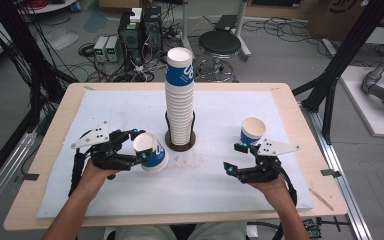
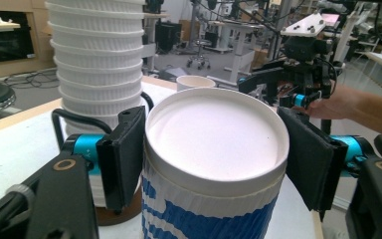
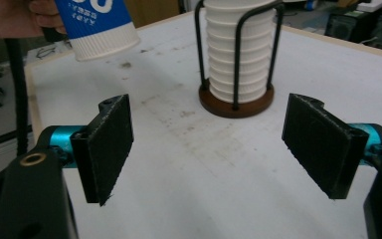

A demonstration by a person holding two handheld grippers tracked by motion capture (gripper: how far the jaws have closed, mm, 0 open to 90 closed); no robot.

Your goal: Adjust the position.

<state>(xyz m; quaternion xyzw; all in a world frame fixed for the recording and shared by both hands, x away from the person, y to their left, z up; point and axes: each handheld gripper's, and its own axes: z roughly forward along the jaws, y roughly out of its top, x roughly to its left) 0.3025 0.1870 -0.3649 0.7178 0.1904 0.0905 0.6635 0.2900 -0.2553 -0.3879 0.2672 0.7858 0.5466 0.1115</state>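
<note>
We read this as the carrying step: our left claw [image 1: 139,145], left of centre in the high view, pinches a blue-and-white paper cup [image 1: 151,150] by its sides, tilted and lifted off the table [image 1: 45,165]. Our right claw [image 1: 234,157], at lower right, stands spread with nothing between its jaws. Next, we judge, the held cup must be brought upright over the cup stack [image 1: 180,97] at the centre and lowered into its top. We count two loose cups: the held one and a second cup [image 1: 252,131] standing right of centre, one stack in one wire holder [image 1: 181,140], and two claws.
</note>
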